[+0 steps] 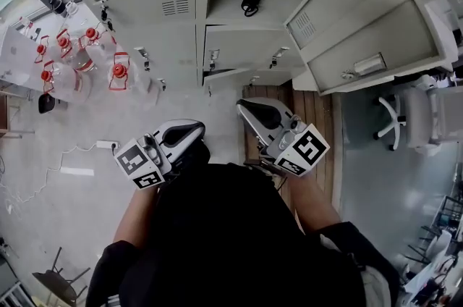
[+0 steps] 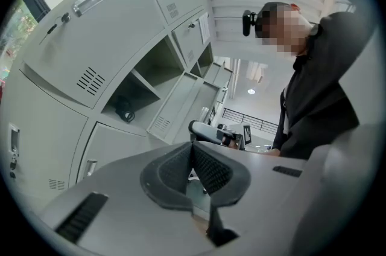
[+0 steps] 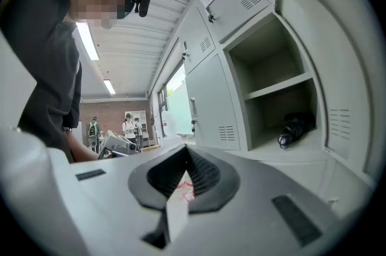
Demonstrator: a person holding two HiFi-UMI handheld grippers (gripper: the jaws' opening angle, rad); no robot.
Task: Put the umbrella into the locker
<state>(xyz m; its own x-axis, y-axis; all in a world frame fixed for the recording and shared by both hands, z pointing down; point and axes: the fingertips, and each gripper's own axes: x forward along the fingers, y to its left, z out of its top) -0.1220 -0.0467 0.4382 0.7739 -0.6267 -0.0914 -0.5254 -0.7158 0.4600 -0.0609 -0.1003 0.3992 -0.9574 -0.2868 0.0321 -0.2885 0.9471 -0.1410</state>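
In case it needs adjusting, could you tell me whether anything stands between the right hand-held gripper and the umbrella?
Nothing visible does. The umbrella lies on the floor of an open locker compartment, its door swung aside. The right hand-held gripper, shut and empty, has only open air between it and the umbrella.

Black top (image 1: 239, 226) — short black sleeves (image 1: 108, 263), head-mounted camera (image 2: 249, 22).

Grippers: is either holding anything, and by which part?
Nothing is held: left gripper and right gripper are both shut, empty; the umbrella lies in the open locker.
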